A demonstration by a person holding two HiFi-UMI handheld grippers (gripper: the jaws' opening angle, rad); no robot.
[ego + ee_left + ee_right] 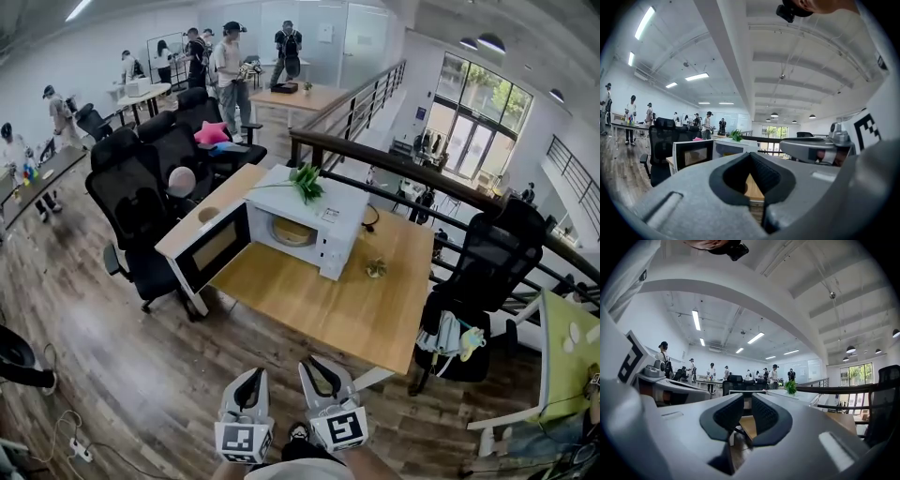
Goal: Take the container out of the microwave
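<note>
From the head view the microwave [323, 225] sits on the wooden table [319, 305] with its door [214, 248] swung wide, and the container [293, 232] — a pale round dish — is inside the cavity. The left gripper [253, 375] and right gripper [321, 367] hang short of the table's near edge, well apart from it. In the left gripper view the pads [771, 176] meet at the tips, holding nothing — I'd spread them before reaching in. In the right gripper view the pads [765, 414] stand partly apart, empty; I'd go in level, clear of the door, and take the dish from both sides
</note>
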